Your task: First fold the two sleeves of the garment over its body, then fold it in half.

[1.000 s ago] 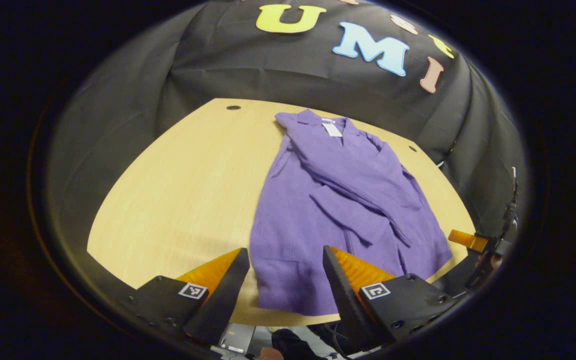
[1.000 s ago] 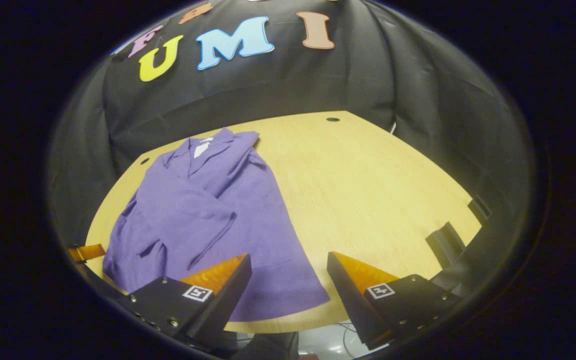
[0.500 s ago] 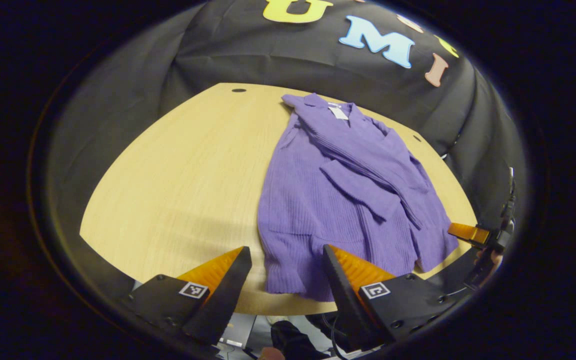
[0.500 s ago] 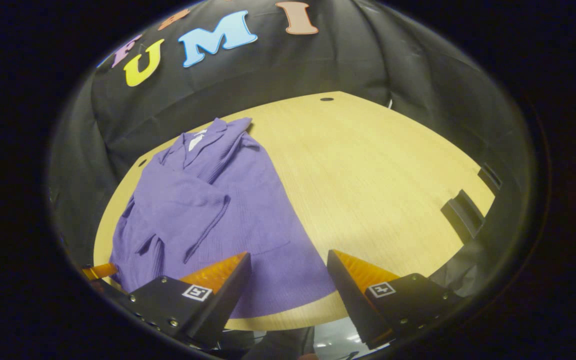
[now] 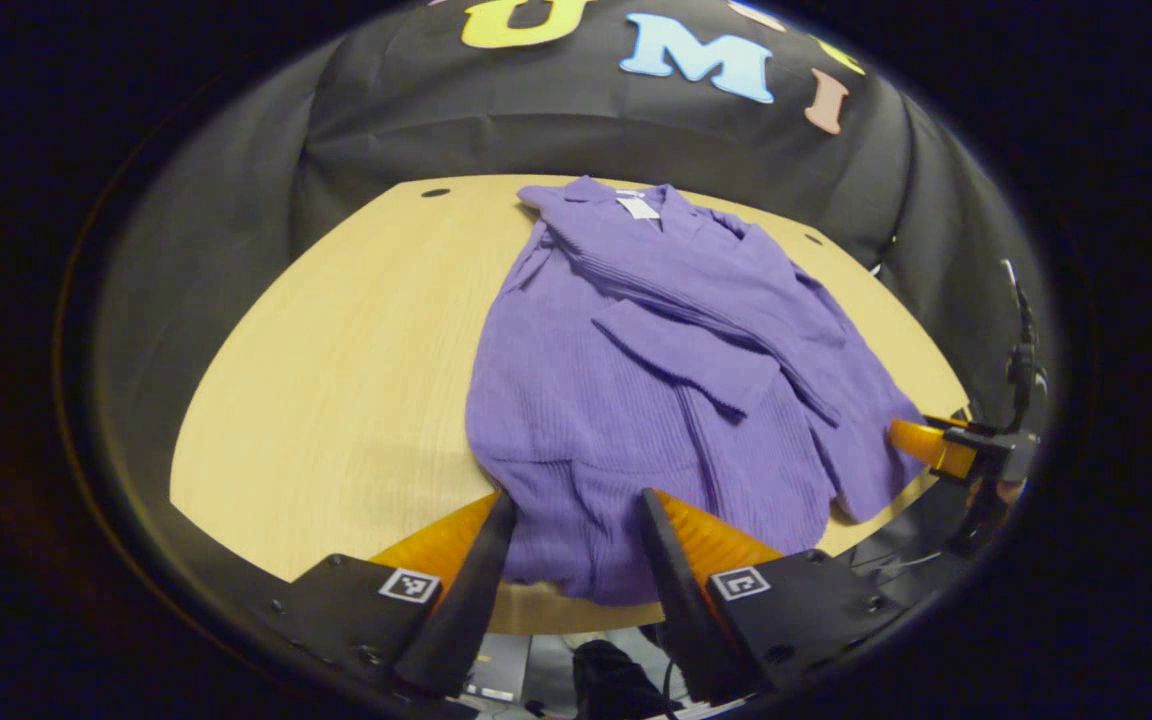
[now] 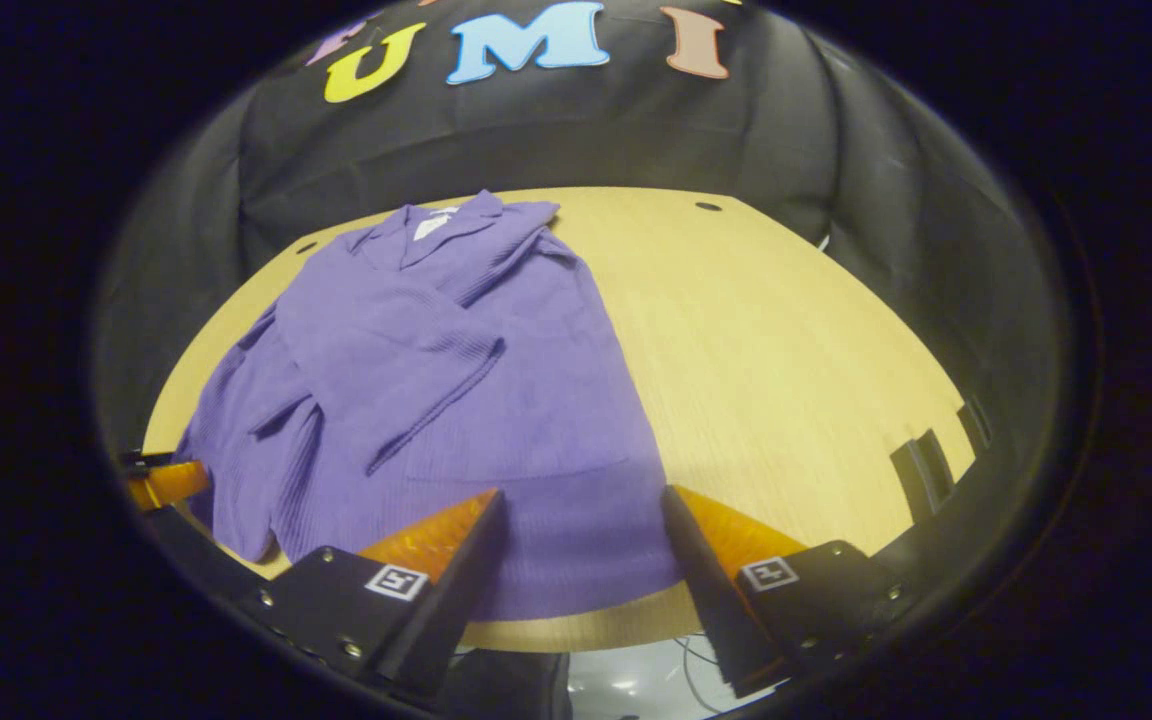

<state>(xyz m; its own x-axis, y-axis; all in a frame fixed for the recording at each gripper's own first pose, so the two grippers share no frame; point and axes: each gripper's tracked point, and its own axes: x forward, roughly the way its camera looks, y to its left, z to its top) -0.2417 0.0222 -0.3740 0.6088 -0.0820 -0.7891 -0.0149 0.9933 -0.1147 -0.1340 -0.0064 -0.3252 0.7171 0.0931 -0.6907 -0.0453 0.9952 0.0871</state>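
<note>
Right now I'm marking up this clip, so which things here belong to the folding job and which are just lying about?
Part of the job:
purple garment, both sleeves already across its body
left gripper, open at the hem
right gripper, open at the hem

Just there:
wooden table
black brackets at the table's edge

Left gripper (image 5: 568, 525) hangs with fingers spread wide at the garment's (image 5: 656, 360) near hem; right gripper (image 6: 581, 525) hangs alongside, also spread, over the same hem, fingers on either side of the cloth.
</note>
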